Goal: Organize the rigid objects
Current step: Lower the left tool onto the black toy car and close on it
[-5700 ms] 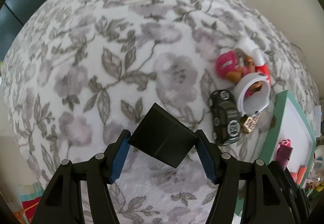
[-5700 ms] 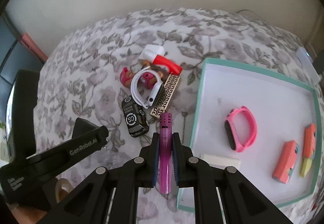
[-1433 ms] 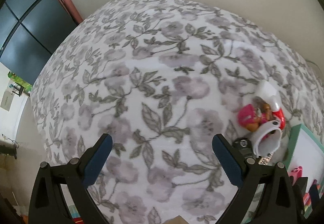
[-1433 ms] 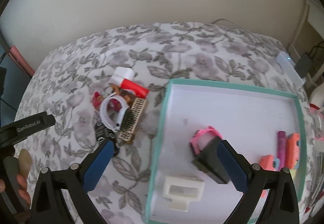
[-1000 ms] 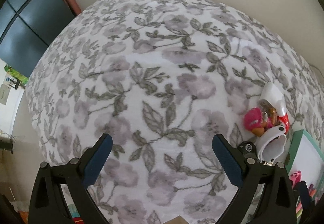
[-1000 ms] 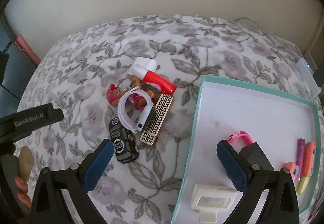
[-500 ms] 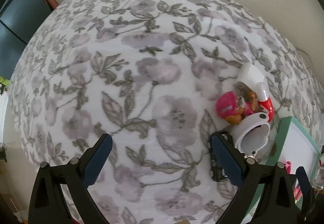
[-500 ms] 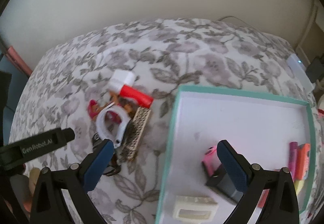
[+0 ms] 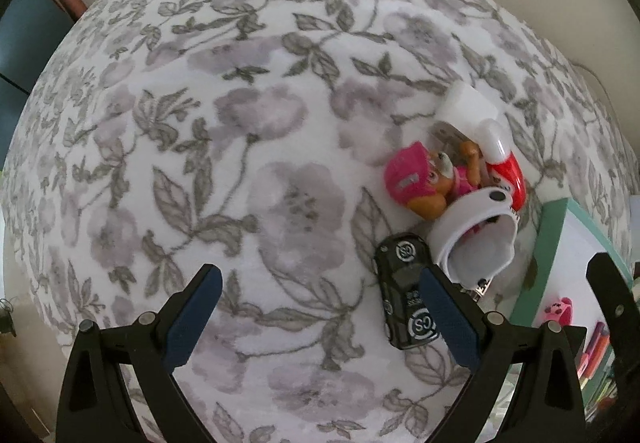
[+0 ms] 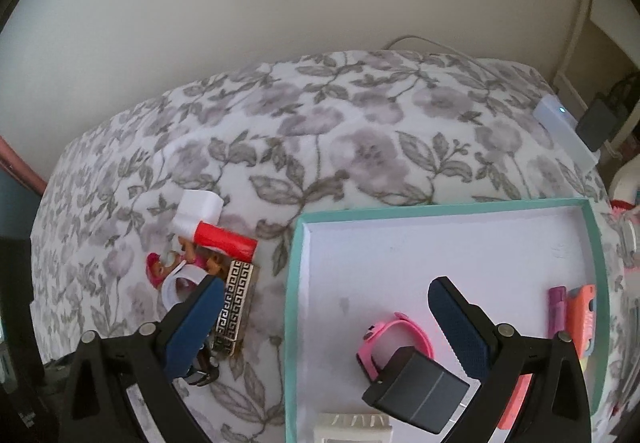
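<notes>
On the floral blanket lies a pile: a black toy car [image 9: 402,291], a white band [image 9: 476,239], a pink pup figure [image 9: 420,179], a red-and-white tube [image 9: 502,155] and a gold patterned bar [image 10: 234,307]. My left gripper [image 9: 318,279] is open and empty, its right finger overlapping the car's side. My right gripper [image 10: 326,287] is open above the teal tray [image 10: 440,210]. Between its fingers lie the tray's left wall and bare floor. In the tray lie a black box [image 10: 416,391], a pink watch [image 10: 396,335], a purple tube [image 10: 558,307], orange pieces [image 10: 582,311] and a white piece [image 10: 352,431].
A white block [image 10: 198,211] sits at the far end of the pile. A white device with a light [image 10: 566,135] and a dark adapter [image 10: 600,123] rest at the blanket's far right edge by the wall. Open blanket stretches left of the pile.
The black box and purple tube went from my grippers into the tray; both grippers opened. In the last half second the left gripper closed in on the car, and the right shifted over the tray.
</notes>
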